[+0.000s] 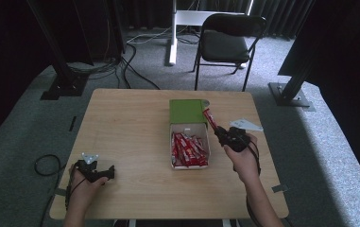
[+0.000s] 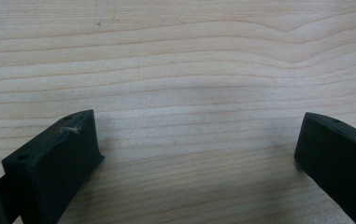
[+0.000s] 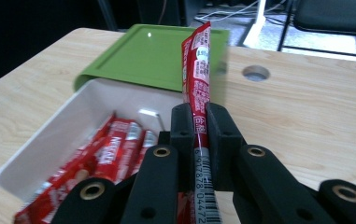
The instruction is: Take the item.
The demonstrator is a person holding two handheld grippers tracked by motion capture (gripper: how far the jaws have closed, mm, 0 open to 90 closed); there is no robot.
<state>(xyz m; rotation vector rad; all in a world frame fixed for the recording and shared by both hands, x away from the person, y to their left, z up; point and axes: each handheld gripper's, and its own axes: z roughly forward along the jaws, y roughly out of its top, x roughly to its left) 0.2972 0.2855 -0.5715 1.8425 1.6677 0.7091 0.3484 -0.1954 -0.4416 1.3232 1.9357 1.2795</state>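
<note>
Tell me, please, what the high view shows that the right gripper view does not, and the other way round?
High view alone: the left gripper resting open on the near left of the table, the person's forearms, and the flat white thing right of the right gripper.

Right gripper view alone: the barcode and print on the held red sachet and the round hole in the tabletop.

Both: the white box of red sachets, its green lid, the folding chair, and the sachet clamped upright.

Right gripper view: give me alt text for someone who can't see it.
The right gripper pinches one red stick packet upright between its black jaws, above a white box of similar packets with a green lid, on a wooden table.
</note>
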